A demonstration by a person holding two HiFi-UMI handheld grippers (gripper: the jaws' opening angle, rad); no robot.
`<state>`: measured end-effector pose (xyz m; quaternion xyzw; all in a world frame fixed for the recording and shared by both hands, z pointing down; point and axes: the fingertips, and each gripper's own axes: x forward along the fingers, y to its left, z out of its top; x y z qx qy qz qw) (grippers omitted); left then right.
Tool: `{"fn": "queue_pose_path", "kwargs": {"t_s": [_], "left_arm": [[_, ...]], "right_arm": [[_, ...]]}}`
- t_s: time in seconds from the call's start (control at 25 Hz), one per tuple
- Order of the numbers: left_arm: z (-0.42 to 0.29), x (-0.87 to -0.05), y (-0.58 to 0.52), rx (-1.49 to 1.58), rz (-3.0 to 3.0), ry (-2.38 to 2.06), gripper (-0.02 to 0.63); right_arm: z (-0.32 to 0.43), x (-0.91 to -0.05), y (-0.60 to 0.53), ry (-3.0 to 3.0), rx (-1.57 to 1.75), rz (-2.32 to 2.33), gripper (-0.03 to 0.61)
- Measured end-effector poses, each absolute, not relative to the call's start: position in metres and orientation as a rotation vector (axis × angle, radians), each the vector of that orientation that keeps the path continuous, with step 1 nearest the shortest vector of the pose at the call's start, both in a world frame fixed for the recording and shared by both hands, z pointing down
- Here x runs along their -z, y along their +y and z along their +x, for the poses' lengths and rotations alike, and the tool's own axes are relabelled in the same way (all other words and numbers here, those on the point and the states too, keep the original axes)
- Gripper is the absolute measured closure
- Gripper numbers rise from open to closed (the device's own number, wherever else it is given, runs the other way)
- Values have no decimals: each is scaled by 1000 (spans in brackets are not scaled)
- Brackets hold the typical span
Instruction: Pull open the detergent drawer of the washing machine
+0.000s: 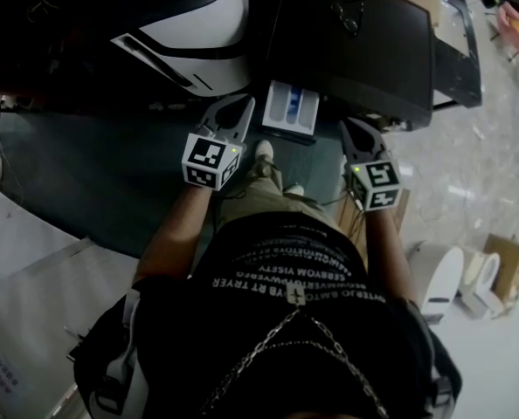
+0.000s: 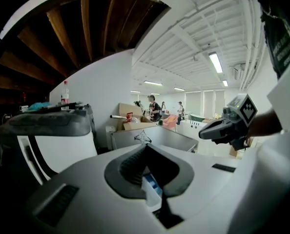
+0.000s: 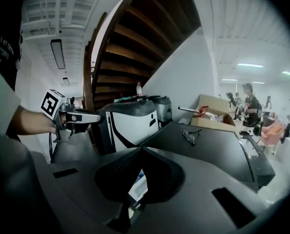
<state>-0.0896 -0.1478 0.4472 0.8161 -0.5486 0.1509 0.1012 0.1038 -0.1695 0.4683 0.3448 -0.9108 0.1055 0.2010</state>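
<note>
Nearest the head camera, a black T-shirt (image 1: 286, 321) with rows of white print fills the lower frame. The person is placed square to the machines, so both tools can be held ahead of the body. Beyond it, the dark grey, flat-topped washing machine (image 1: 356, 33) is seen from above, with a rounded white-and-black appliance (image 1: 198, 24) set just beside it on the left.

The grey left gripper (image 1: 242, 106) and grey right gripper (image 1: 354, 131), each carrying a cube of square markers, are held clear of the machine, one to either side of the drawer. In both gripper views the jaws are seen brought together, with nothing clamped between them.

The white detergent drawer with blue inserts (image 1: 290, 112) is found at the left end of the washing machine's front, between the two grippers. It stands drawn out, so the pull is judged done and the tools are judged to be held away for that reason.

The shirt print is seen upside down and cannot be read with confidence. No brand name can be made out on either machine.
</note>
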Motion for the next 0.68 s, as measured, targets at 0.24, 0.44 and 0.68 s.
{"fn": "queue_pose_path", "kwargs": {"t_s": [0.24, 0.44, 0.68], "left_arm": [[-82, -385, -144, -370, 2474, -1648, 611], [-78, -355, -139, -324, 2495, -1686, 611], [-66, -353, -132, -377, 2501, -1664, 611]], "right_arm": [[108, -396, -159, -2655, -242, 963, 577], [113, -370, -152, -2672, -206, 941, 577], [121, -360, -145, -2692, -229, 946, 577]]}}
